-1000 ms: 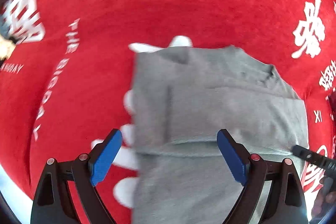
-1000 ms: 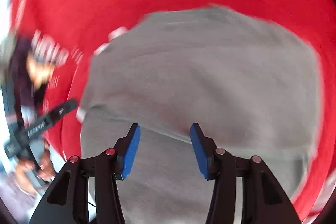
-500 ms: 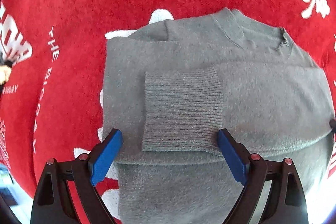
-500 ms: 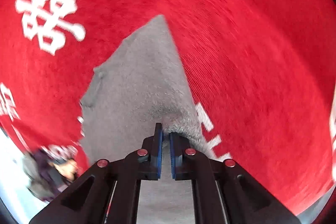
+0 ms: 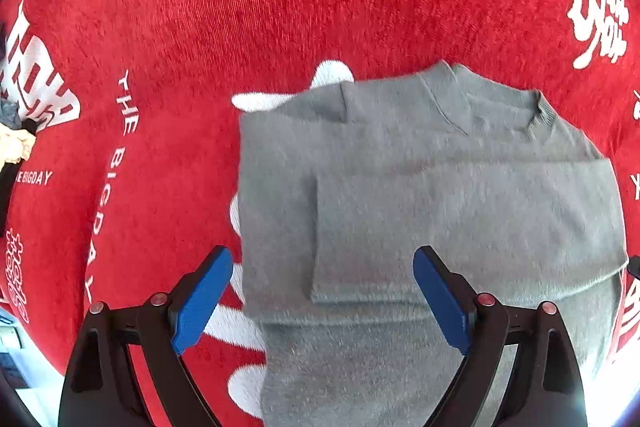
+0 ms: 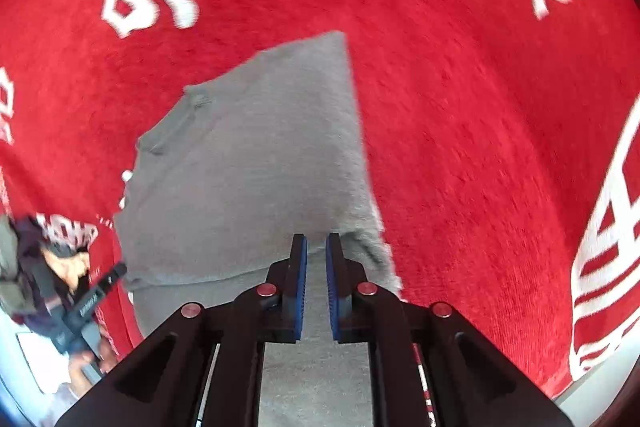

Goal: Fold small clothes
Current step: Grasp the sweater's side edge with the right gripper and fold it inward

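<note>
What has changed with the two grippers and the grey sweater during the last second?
The right gripper has closed: its jaws stood apart above the grey sweater and now pinch a fold at its side edge. Its view has swung from the sweater's middle to that edge. The left gripper has stayed wide open above the sweater, holding nothing. The sweater still lies on the red blanket, one sleeve folded across its body.
</note>
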Available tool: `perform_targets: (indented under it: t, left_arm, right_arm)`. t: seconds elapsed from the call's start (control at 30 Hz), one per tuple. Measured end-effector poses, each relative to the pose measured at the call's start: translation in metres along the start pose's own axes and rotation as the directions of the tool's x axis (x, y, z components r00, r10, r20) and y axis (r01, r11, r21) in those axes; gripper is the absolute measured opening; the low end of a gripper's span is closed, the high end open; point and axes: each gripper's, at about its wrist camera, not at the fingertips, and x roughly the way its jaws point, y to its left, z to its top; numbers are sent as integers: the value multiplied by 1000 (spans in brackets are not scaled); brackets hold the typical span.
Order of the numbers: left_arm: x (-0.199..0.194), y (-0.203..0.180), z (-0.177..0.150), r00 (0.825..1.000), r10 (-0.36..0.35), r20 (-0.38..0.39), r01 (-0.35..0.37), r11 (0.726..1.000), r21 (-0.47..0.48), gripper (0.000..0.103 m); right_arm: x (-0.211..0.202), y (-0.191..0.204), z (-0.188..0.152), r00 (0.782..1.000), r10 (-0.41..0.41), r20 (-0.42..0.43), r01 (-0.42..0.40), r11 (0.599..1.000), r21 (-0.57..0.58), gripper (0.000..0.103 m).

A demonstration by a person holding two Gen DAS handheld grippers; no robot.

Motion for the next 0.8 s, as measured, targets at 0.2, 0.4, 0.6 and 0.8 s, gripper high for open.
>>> perform_targets:
  t: [0.2, 0.4, 0.6, 0.8]
  left_arm:
    - [17, 15, 12, 999, -3, -32, 1, 999, -54, 93]
    - [31, 50, 38, 1000, 21, -13, -23, 989, -145, 93]
    - [60, 68, 50, 996, 66, -53, -76, 974, -211, 93]
    - [68, 66, 44, 992, 123, -35, -128, 972, -199, 93]
  right_arm:
    - [10, 16, 18, 999, -53, 7, 54, 997, -54, 40]
    - [20, -11, 63, 995, -83, 57, 82, 997, 7, 49]
    - [49, -53, 100, 995, 81, 51, -89, 978, 188, 44]
    - [50, -27, 111, 1000, 1, 31, -1, 1000, 17, 11]
